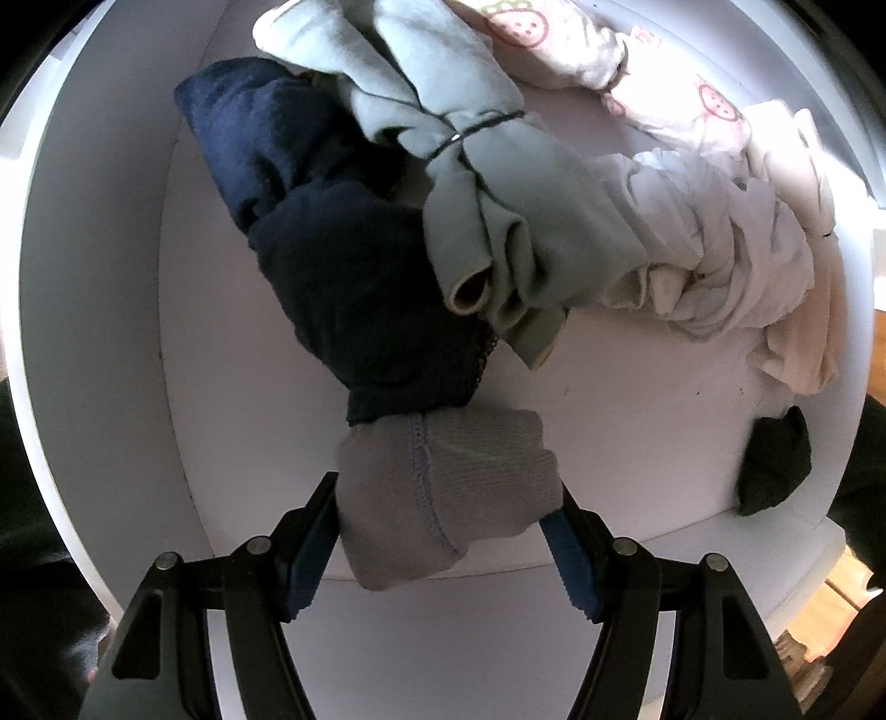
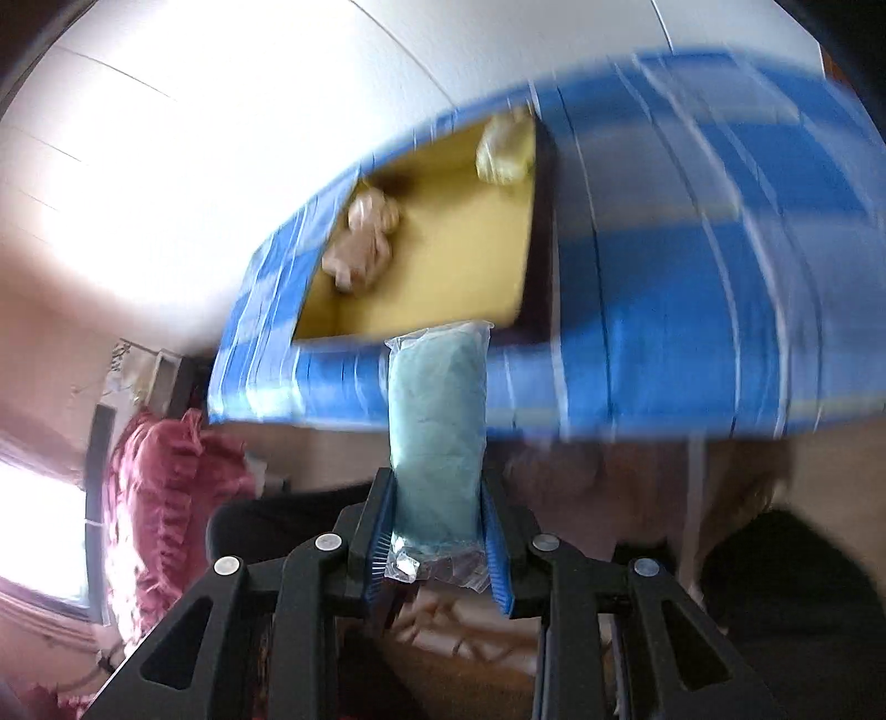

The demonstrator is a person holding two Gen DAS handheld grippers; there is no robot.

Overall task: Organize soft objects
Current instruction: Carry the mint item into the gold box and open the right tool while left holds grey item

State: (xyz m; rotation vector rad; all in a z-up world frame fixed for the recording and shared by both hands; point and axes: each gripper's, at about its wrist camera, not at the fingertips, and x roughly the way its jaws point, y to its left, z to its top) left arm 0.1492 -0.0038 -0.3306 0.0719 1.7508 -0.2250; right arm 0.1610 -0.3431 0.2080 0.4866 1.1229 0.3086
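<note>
In the left wrist view my left gripper [image 1: 443, 526] is shut on a grey folded sock [image 1: 443, 493], held just over the front of a white drawer [image 1: 111, 332]. Beyond it lie a navy cloth bundle [image 1: 343, 266], a pale green bundle tied with a black band [image 1: 470, 166], white cloths [image 1: 736, 255] and strawberry-print cloth [image 1: 554, 44]. In the right wrist view my right gripper [image 2: 437, 531] is shut on a plastic-wrapped teal soft roll [image 2: 437, 432], held upright in front of a blue plaid box [image 2: 664, 277] with a yellow inside.
A small dark sock [image 1: 775, 459] lies at the drawer's right front. Inside the blue box sit a pinkish wrapped bundle [image 2: 365, 243] and a yellowish wrapped bundle [image 2: 504, 149]. A red frilled cloth [image 2: 166, 487] hangs at the left. The right view is motion-blurred.
</note>
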